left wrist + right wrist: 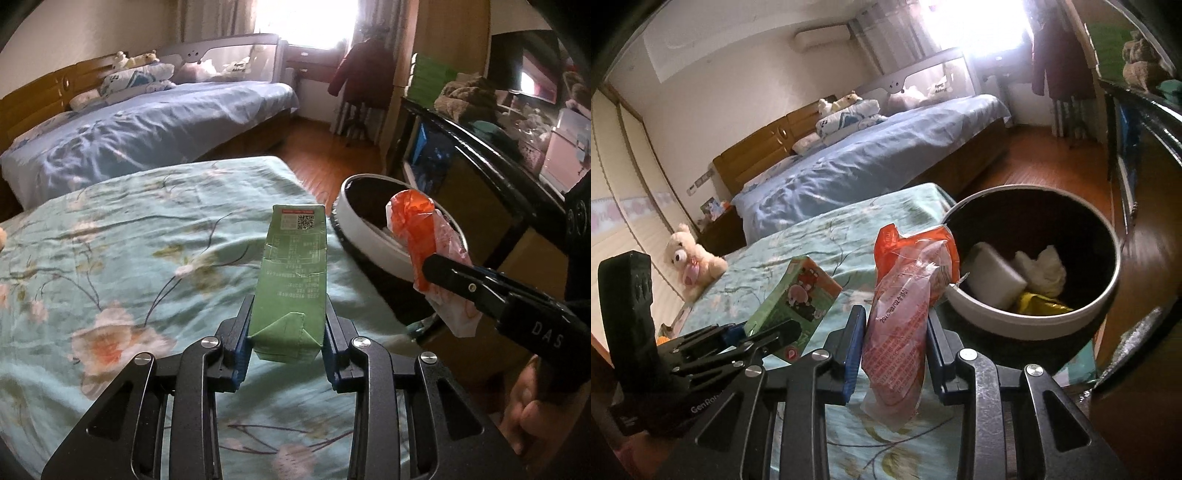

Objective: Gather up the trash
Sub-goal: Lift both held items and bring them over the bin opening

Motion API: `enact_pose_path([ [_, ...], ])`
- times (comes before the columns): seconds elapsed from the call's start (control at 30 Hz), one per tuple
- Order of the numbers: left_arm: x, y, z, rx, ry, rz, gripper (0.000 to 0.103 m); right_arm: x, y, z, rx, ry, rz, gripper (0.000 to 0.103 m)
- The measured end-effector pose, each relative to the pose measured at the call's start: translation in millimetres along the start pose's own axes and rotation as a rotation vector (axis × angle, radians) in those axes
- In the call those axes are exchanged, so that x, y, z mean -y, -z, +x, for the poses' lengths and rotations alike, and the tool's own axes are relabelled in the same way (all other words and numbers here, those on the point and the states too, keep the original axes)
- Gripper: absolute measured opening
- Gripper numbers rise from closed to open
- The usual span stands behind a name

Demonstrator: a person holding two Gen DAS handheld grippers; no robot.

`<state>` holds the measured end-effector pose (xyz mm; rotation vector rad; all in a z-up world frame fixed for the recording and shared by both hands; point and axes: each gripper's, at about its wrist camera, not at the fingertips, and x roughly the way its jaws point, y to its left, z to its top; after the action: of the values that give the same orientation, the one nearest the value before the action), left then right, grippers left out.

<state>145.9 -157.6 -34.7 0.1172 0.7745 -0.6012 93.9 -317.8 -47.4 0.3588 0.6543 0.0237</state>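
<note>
My left gripper (pixel 288 325) is shut on a green drink carton (pixel 291 280) and holds it above the teal floral bedspread (pixel 110 258). The carton also shows in the right wrist view (pixel 792 295). My right gripper (pixel 895 332) is shut on an orange and clear plastic wrapper (pixel 905 295), held just left of the round white-rimmed trash bin (pixel 1100 306). In the left wrist view the wrapper (pixel 417 229) sits in front of the bin (pixel 354 218). The bin holds a white block, crumpled tissue and a yellow wrapper.
A blue-sheeted bed (pixel 147 125) stands beyond the teal one. A cream teddy bear (pixel 689 258) sits on the teal bed's far left. A dark cabinet (pixel 461 147) with clutter lines the right side. Wooden floor (pixel 1052 162) lies between.
</note>
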Motion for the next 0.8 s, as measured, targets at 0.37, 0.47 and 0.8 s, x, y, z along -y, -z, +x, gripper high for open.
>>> enact_pose_path([
  [0.37,27,-8,1,0.005,0.04,0.047,0.03,14,0,-12,0.02,0.018,0.024,0.031],
  [0.47,32,-9,2,0.005,0.048,0.051,0.03,17,0,-14,0.022,0.022,0.031,0.031],
  [0.8,49,-14,6,0.003,0.069,0.077,0.03,31,0,-22,0.036,0.042,0.054,0.031],
])
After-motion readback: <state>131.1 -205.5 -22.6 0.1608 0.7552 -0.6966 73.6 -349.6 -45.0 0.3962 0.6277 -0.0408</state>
